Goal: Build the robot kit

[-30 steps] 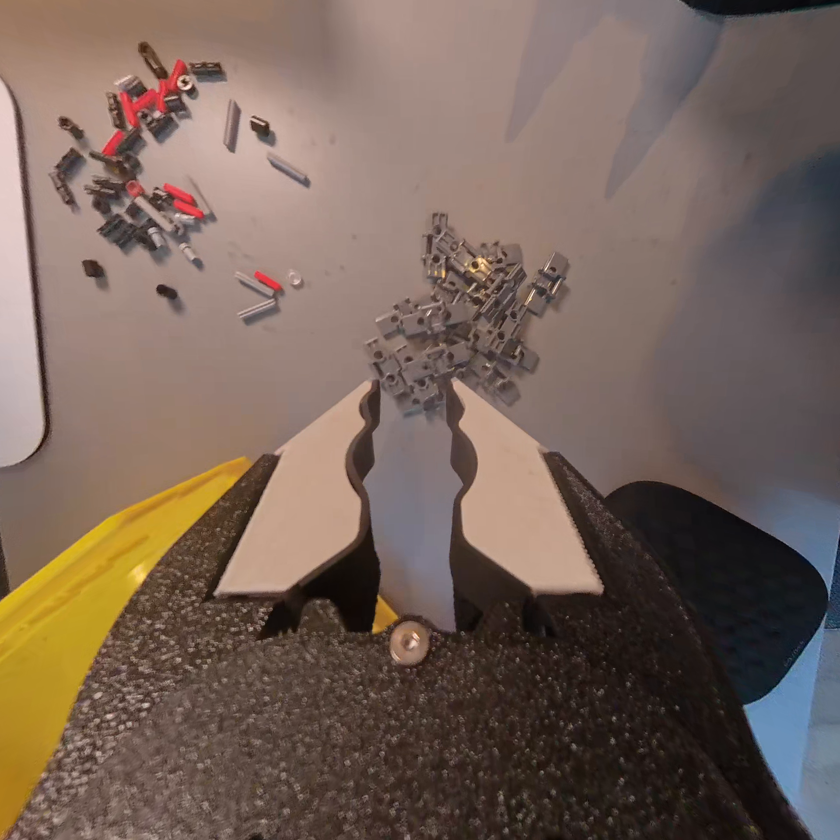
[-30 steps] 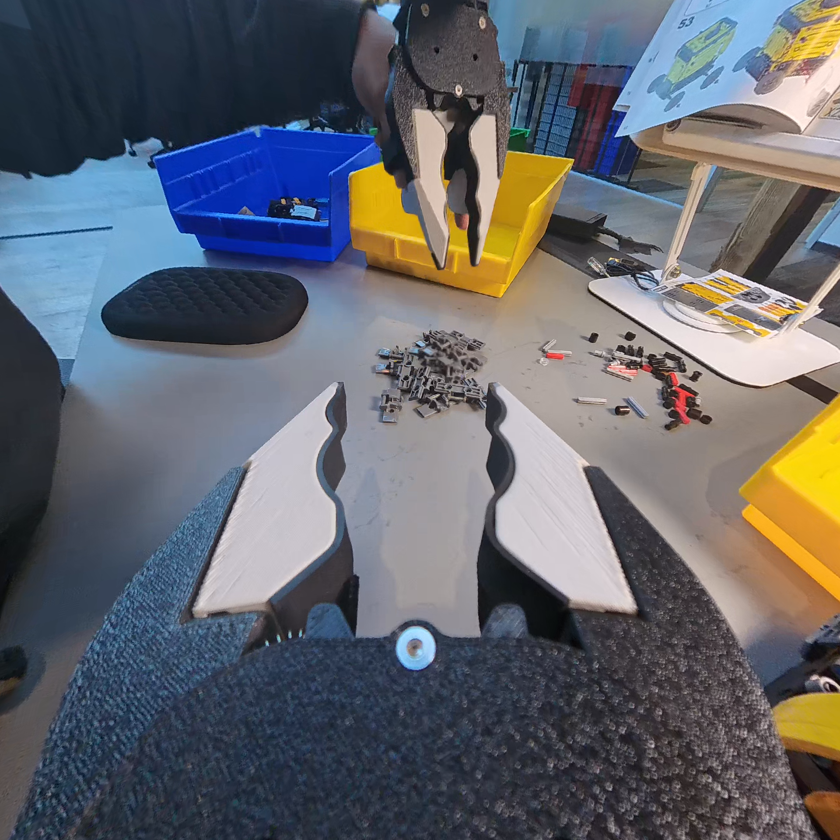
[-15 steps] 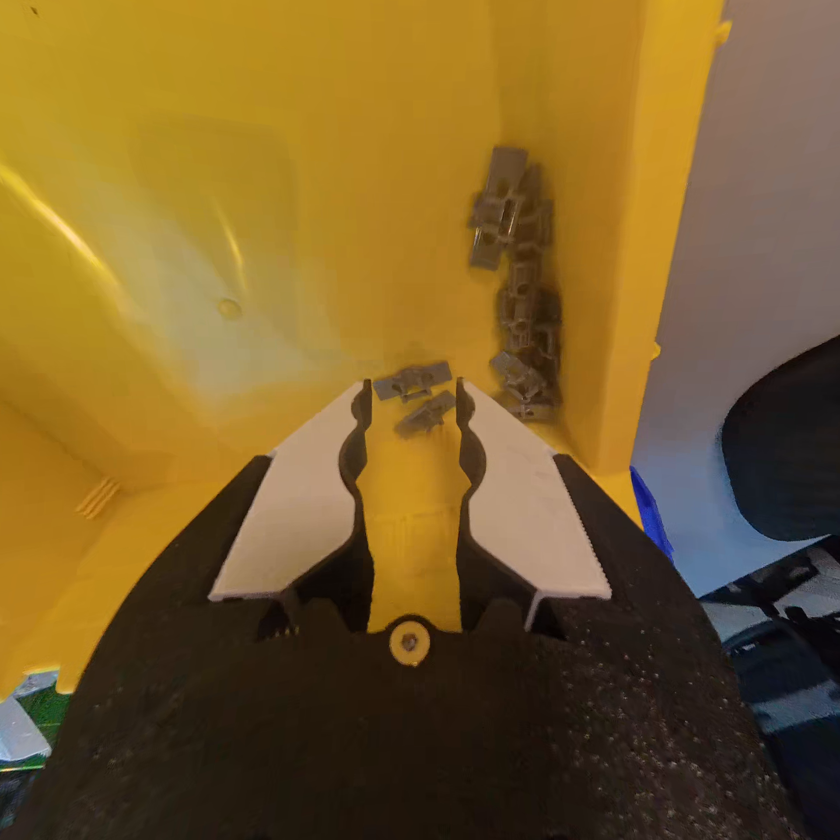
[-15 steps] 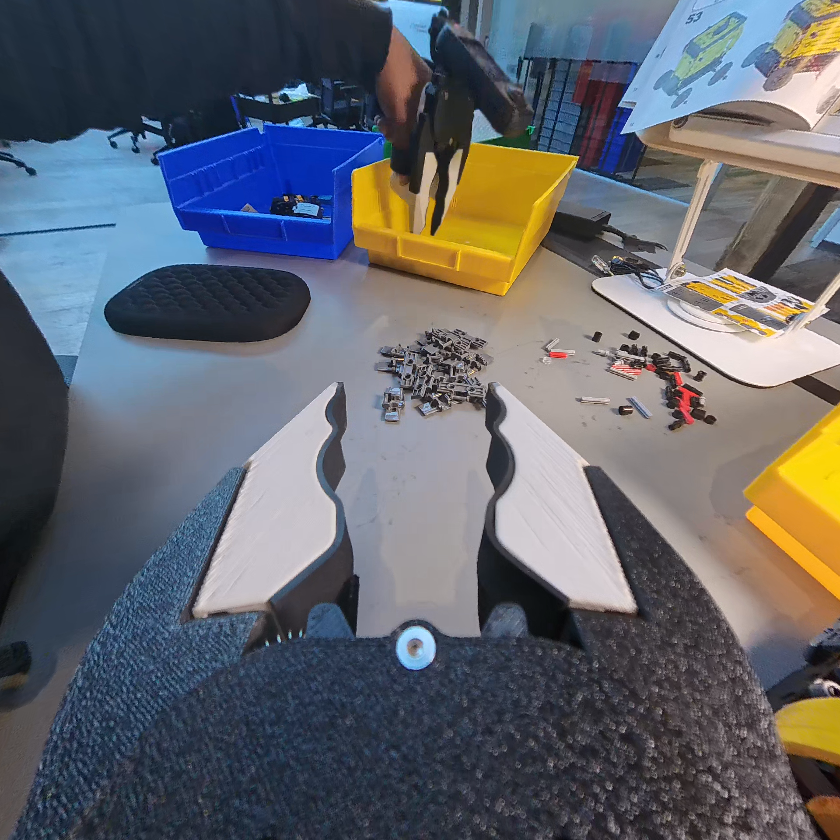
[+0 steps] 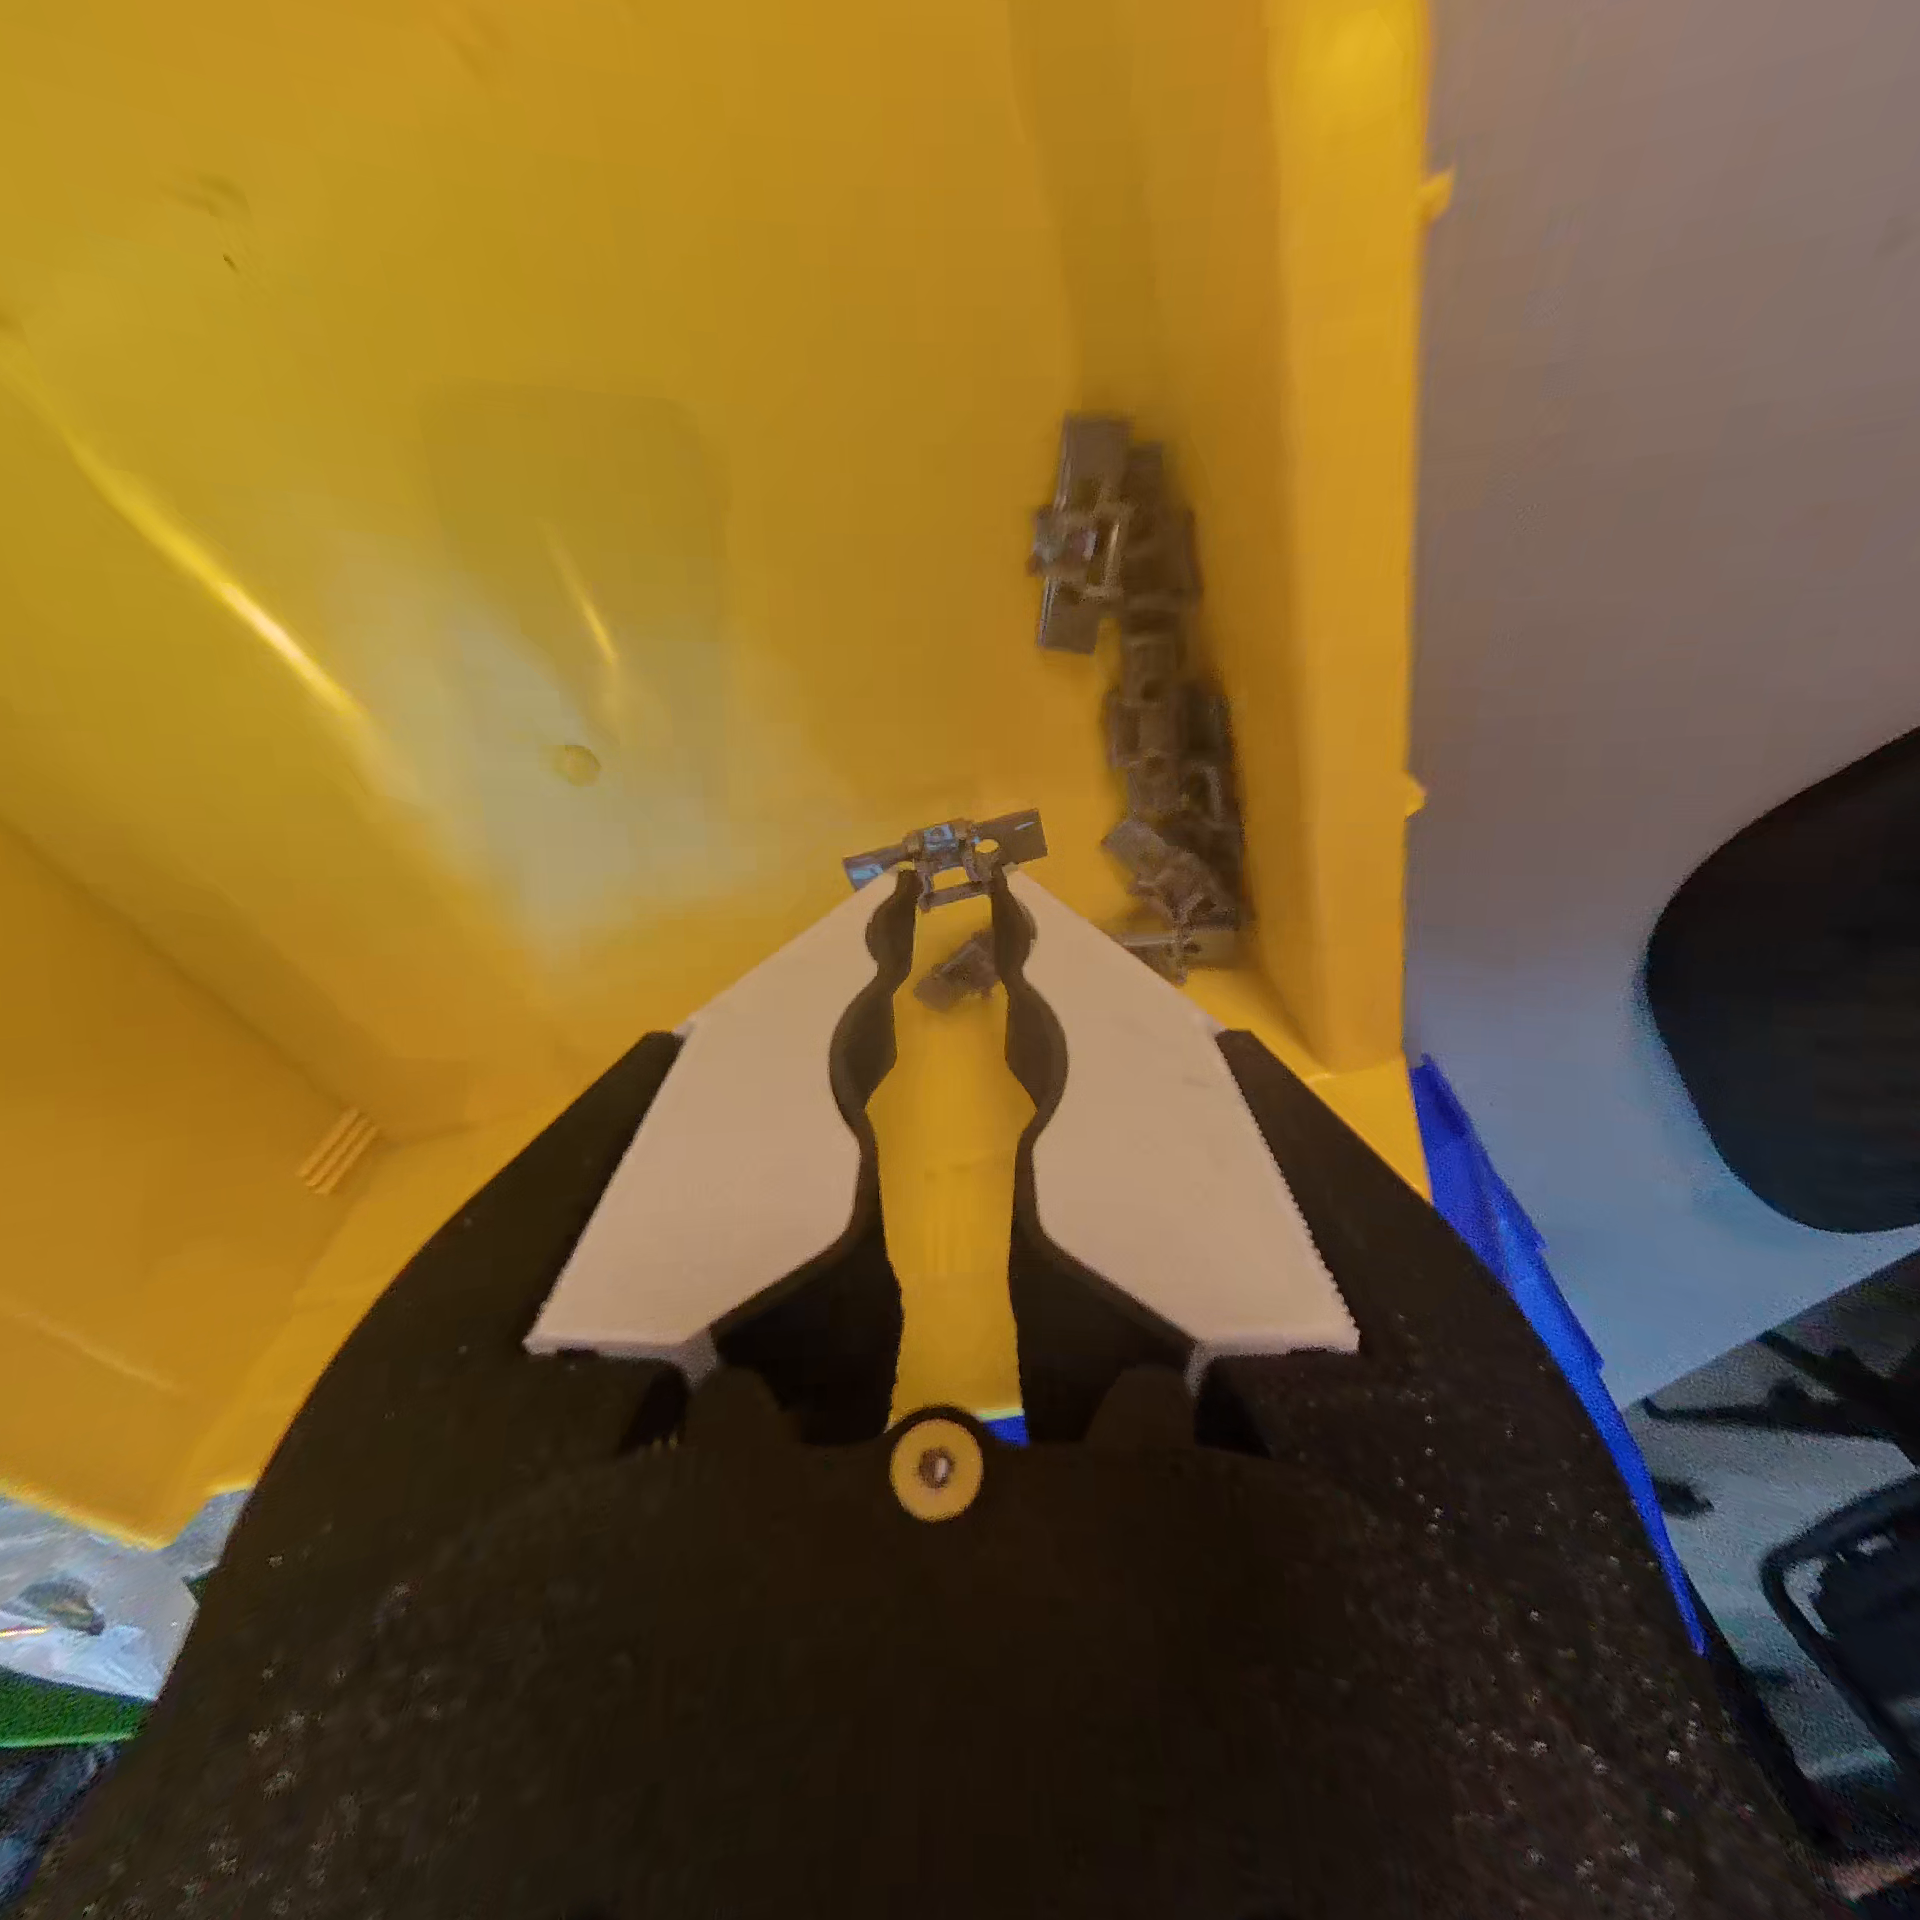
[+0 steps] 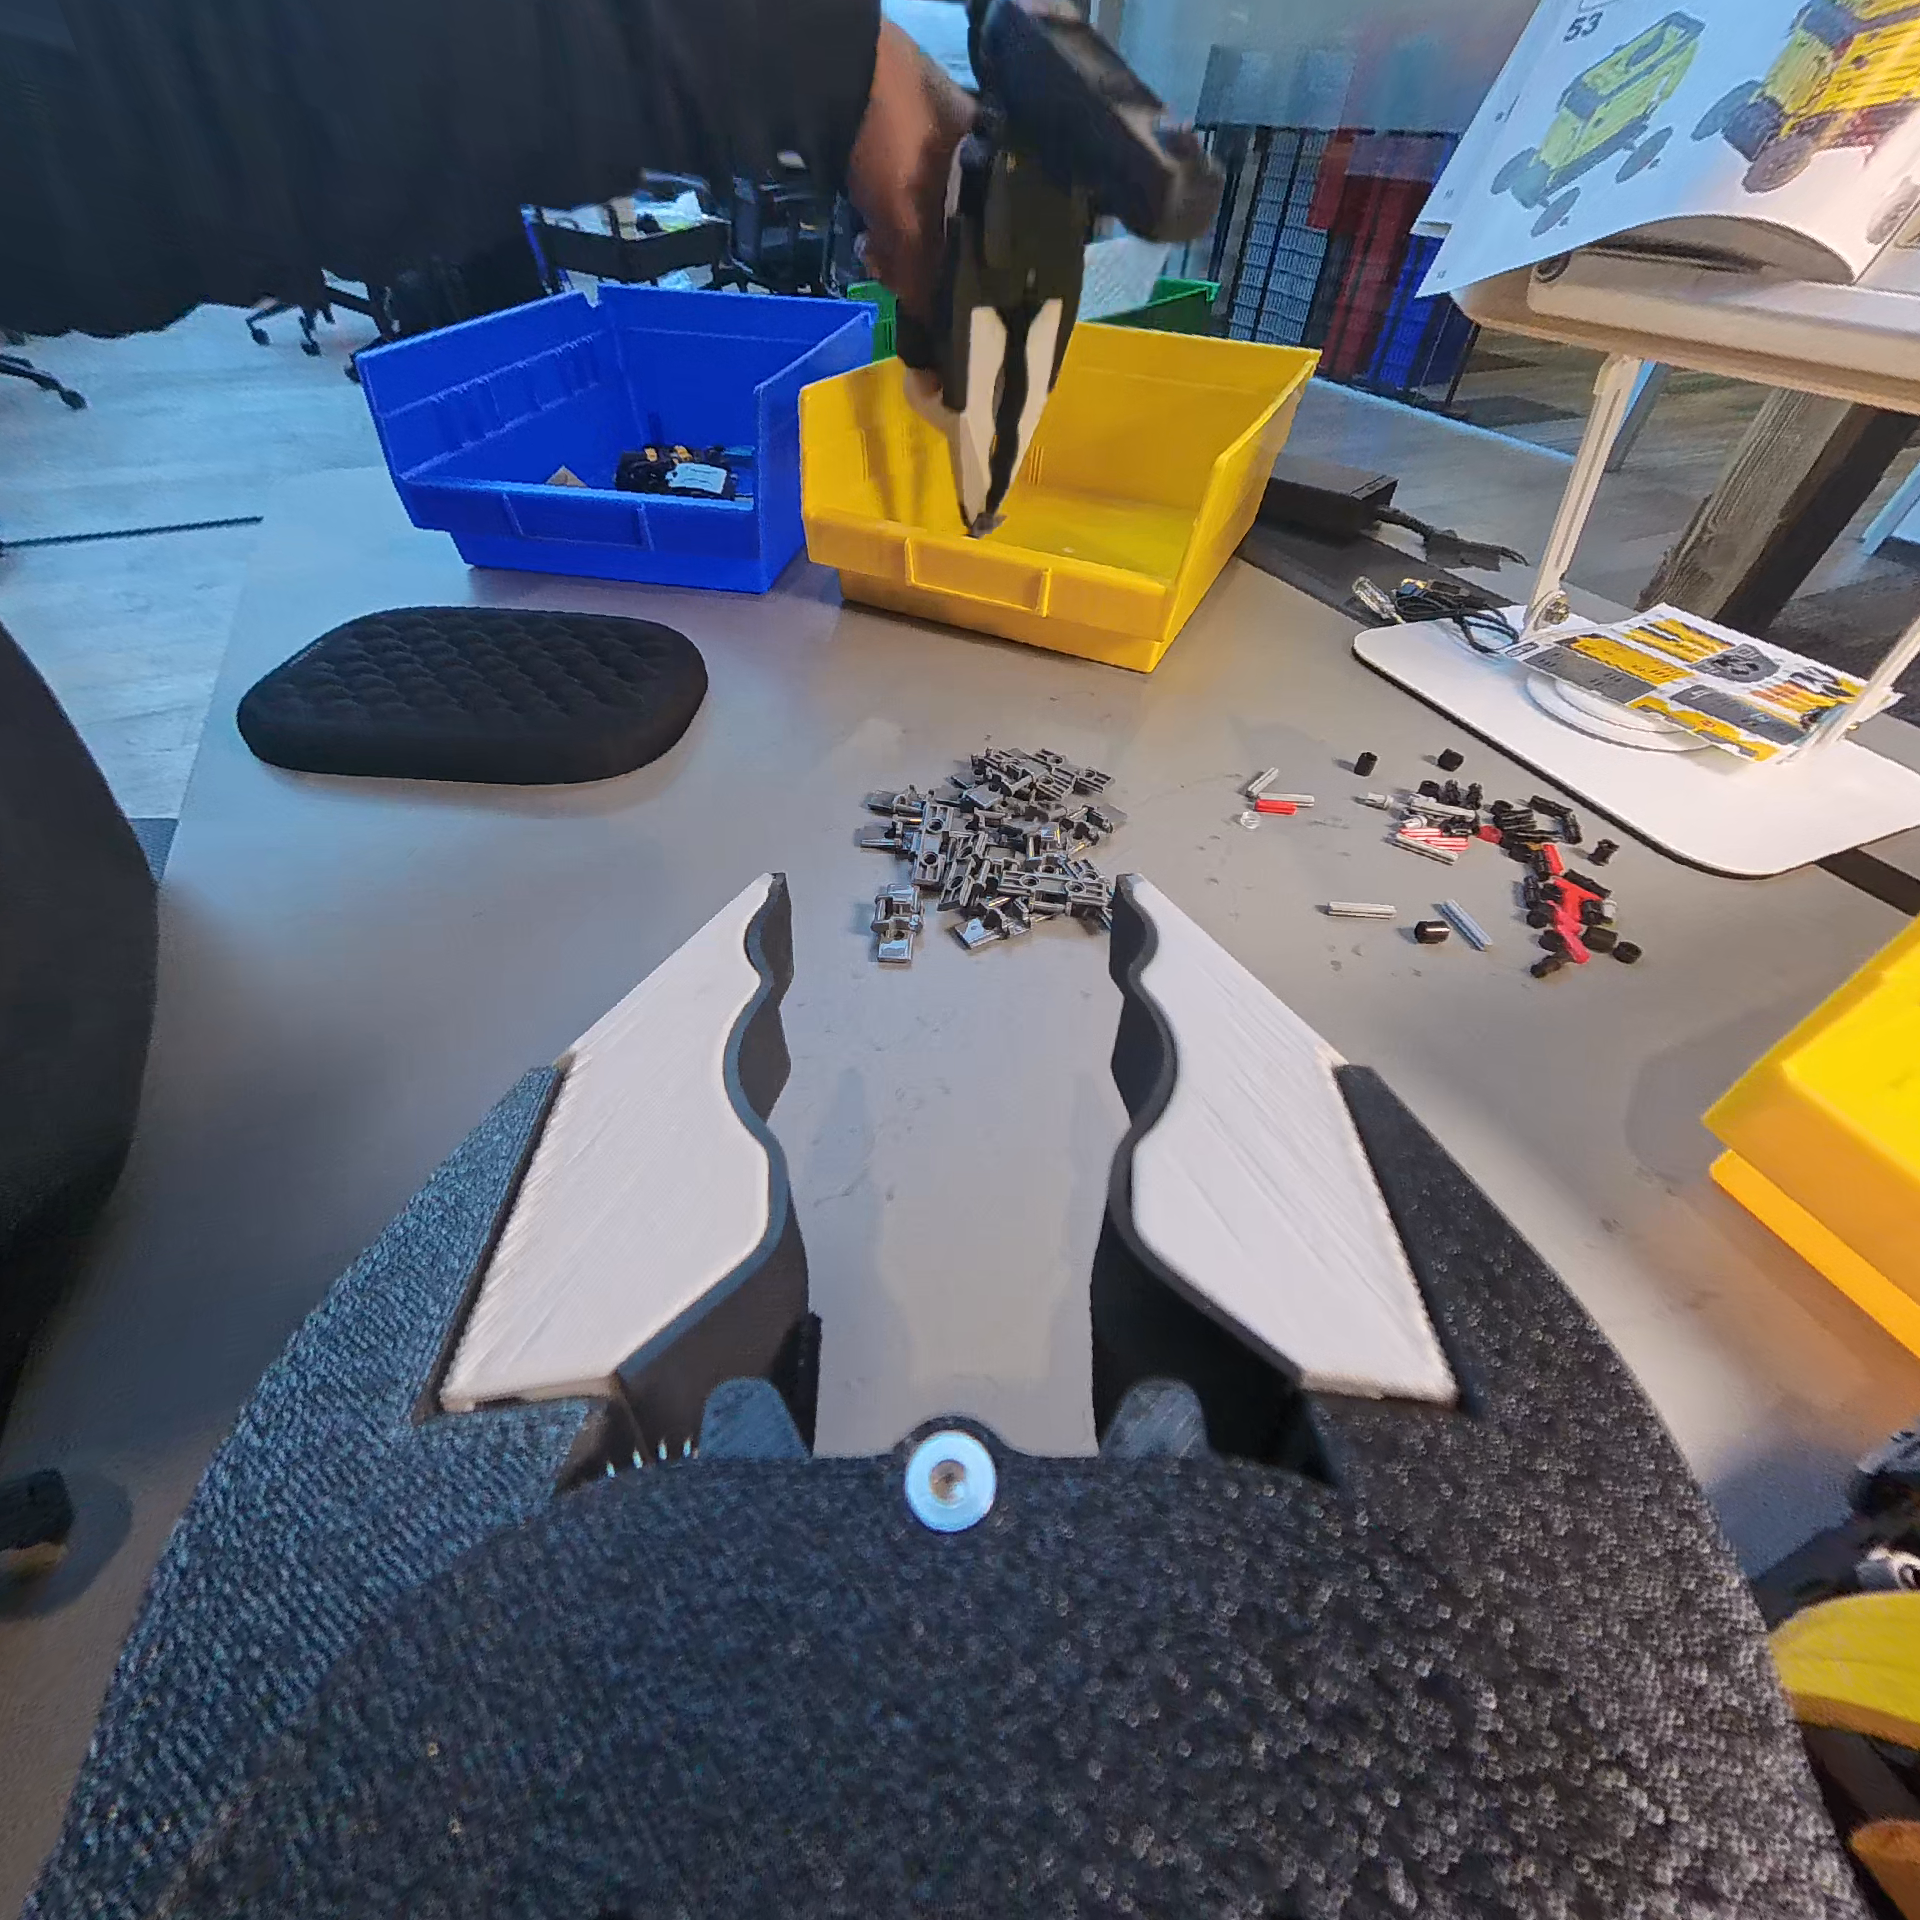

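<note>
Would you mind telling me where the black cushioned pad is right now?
In the right wrist view, the black cushioned pad lies on the grey table, on the left, just in front of the blue bin and left of the pile of grey pieces.

Grey parts (image 5: 1164, 727) along yellow bin (image 5: 520, 312) wall blurred, shapes unclear; blue bin (image 6: 623, 416) contents too small to ID; second yellow bin (image 6: 1829, 1132) cut off by right edge; person's sleeve (image 6: 416, 135) cropped at top.

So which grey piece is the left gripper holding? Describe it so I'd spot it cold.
Look inside the yellow bin beside the blue bin. The left gripper pinches one grey piece crosswise at its tips. The other grey pieces lie along the bin's wall.
</note>
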`<state>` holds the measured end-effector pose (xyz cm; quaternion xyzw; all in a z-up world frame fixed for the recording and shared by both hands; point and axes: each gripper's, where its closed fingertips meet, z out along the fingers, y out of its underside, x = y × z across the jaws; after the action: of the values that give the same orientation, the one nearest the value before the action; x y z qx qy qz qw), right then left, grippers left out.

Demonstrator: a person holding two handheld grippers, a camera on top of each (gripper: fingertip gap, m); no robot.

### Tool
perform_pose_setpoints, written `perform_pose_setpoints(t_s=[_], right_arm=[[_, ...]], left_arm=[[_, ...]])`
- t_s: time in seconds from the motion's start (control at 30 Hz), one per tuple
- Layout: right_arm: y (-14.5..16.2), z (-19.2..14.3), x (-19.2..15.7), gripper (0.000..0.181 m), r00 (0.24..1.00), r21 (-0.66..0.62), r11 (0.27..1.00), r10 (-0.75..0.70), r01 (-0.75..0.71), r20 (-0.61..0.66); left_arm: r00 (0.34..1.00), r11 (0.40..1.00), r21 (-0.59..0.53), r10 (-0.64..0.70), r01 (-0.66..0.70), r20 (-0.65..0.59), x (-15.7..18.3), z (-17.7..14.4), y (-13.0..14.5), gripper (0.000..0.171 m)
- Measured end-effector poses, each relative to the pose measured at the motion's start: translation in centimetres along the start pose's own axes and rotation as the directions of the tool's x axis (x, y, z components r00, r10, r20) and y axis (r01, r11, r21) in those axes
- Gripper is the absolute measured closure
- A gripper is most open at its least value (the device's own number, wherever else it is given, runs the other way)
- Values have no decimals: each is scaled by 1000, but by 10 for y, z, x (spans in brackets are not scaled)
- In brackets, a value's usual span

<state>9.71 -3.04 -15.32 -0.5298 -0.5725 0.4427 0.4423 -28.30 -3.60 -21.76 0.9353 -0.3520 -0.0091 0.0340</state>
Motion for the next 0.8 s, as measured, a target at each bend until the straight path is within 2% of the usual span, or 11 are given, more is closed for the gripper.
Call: perform_pose_setpoints(t_s=[0.1,0.2,0.3,0.43,0.53,0.63,0.73,0.8], right_arm=[[1,1,0,119,1000,-5,1000,1,-1,4],[1,1,-1,119,1000,-9,1000,-3,3,5],[1,1,-1,119,1000,-8,1000,-9,9,2],[0,0,0,119,1000,2,1000,-7,7,-4],[-1,-1,0,119,1000,7,1000,-6,6,-4],[-2,-2,0,119,1000,11,1000,-8,8,-3],[-2,-2,-1,119,1000,12,1000,-13,13,0],[-2,-2,-3,119,1000,9,1000,-21,21,2]], left_arm=[[996,980,175,87,-90,26,26,-39,-41,158],[971,923,312,239,-226,-5,82,-57,-88,158],[923,874,337,384,-350,-37,133,-44,-119,158],[876,838,331,478,-434,-61,167,-20,-147,158],[869,829,328,493,-454,-43,172,-13,-159,156],[884,835,335,468,-435,-19,163,-23,-158,147],[919,871,312,395,-379,15,134,-39,-138,148],[950,915,262,311,-308,33,103,-45,-112,149]])
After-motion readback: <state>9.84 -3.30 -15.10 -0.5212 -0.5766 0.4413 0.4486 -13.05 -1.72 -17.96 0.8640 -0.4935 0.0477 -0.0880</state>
